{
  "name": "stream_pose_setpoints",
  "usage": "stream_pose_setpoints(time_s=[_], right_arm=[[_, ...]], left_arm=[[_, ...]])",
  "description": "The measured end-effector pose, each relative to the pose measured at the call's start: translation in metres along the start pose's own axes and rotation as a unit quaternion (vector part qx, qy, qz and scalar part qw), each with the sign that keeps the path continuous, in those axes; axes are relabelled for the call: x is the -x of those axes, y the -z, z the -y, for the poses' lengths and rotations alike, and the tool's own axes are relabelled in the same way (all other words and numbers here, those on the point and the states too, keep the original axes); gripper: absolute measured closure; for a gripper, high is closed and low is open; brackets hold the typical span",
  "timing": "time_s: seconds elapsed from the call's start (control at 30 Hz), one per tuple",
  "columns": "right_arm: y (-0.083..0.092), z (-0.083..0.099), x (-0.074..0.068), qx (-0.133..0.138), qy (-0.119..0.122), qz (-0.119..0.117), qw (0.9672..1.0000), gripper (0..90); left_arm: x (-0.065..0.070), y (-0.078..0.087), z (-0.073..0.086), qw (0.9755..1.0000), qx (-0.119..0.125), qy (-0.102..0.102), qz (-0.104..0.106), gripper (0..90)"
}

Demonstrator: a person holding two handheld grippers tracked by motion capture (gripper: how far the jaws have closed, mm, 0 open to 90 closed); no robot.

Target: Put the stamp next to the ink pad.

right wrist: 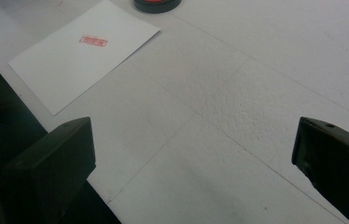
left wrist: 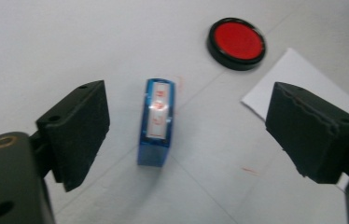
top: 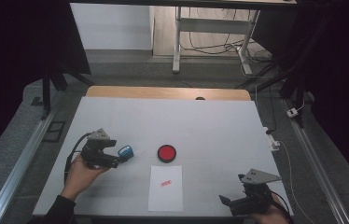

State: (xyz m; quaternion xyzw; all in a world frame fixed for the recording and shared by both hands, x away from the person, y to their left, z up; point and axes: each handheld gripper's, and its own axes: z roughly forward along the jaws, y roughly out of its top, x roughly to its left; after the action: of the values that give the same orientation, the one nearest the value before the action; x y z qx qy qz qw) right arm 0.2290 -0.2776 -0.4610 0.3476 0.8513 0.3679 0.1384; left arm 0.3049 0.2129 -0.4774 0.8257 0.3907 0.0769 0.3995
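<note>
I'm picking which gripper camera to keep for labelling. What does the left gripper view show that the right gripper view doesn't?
Left gripper view alone: a blue stamp lying on the table between its open fingers, touching neither, and faint red ink smudges on the table near it.

Right gripper view alone: the red stamped mark printed on the paper, and the table's near edge with dark space beyond it.

Both: the white sheet of paper, the round red ink pad in its black case, and the white tabletop.

From above your side you look down on the whole table [top: 116, 112]. Both gripper views skim it closely, sharing the red ink pad [left wrist: 236, 43] and paper [right wrist: 84, 56].
</note>
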Motion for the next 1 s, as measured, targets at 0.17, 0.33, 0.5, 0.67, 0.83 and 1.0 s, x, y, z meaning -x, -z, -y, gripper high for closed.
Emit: stream_pose_setpoints(time_s=[0.17, 0.33, 0.5, 0.67, 0.83, 1.0], right_arm=[[0.000, 0.000, -0.001, 0.000, 0.001, 0.001, 1.0000, 0.3], [0.000, 0.000, 0.000, 0.000, -0.001, 0.000, 1.0000, 0.3], [0.000, 0.000, -0.001, -0.002, 0.001, 0.002, 1.0000, 0.3], [0.000, 0.000, -0.001, -0.003, 0.002, 0.002, 1.0000, 0.3], [0.000, 0.000, 0.000, -0.001, -0.001, 0.002, 1.0000, 0.3], [0.000, 0.000, -0.001, -0.003, 0.002, 0.003, 1.0000, 0.3]], left_arm=[[0.008, 0.004, 0.001, 1.0000, -0.006, -0.008, 0.003, 5.0], [0.016, 0.014, 0.005, 0.9999, 0.008, -0.014, 0.004, 1.9], [0.022, 0.026, 0.013, 0.9994, 0.029, 0.002, 0.018, 0.4], [0.028, 0.039, 0.022, 0.9986, 0.046, 0.007, 0.024, 0.0], [0.034, 0.053, 0.032, 0.9980, 0.060, 0.009, 0.020, 0.0], [0.037, 0.064, 0.047, 0.9978, 0.063, 0.019, 0.009, 0.0]])
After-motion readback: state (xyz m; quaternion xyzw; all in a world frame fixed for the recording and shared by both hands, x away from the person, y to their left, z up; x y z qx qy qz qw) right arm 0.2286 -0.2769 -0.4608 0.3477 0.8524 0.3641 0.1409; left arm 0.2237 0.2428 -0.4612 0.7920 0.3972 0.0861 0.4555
